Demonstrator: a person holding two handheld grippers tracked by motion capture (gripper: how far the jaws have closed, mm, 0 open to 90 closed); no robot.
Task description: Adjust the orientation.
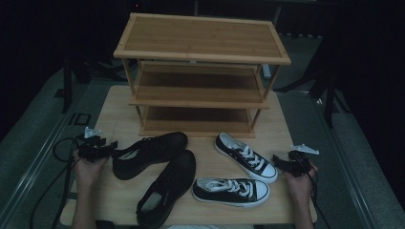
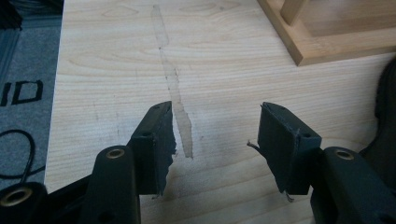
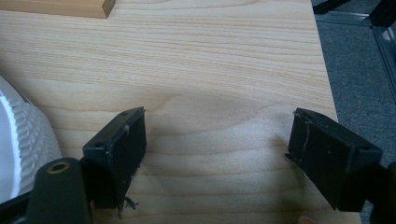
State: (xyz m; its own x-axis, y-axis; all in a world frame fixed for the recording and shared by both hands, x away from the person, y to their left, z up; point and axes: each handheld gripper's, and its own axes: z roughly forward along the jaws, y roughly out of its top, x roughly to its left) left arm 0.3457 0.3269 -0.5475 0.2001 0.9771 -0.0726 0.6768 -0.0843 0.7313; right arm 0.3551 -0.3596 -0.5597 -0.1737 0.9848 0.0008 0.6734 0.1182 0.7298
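Note:
Two all-black shoes lie on the wooden table point(image 1: 114, 114): one point(image 1: 149, 153) at centre left, the other point(image 1: 167, 188) nearer the front edge. To their right lie two black-and-white laced sneakers, one point(image 1: 245, 156) angled toward the back, one point(image 1: 231, 191) lying crosswise. A three-tier bamboo shoe rack point(image 1: 200, 71) stands behind them with bare shelves. My left gripper point(image 1: 111, 145) rests at the table's left side beside the black shoe, open over bare wood point(image 2: 215, 126). My right gripper point(image 1: 277, 161) sits at the right, open over bare wood point(image 3: 217, 130), with a white sneaker toe point(image 3: 18, 144) at its left.
The table's left edge borders grey floor point(image 2: 28, 70), where a black cable point(image 1: 43, 191) trails. A grey floor strip point(image 3: 359, 51) lies past the right edge. Dark stand legs point(image 1: 325, 81) rise beside the rack at the back right.

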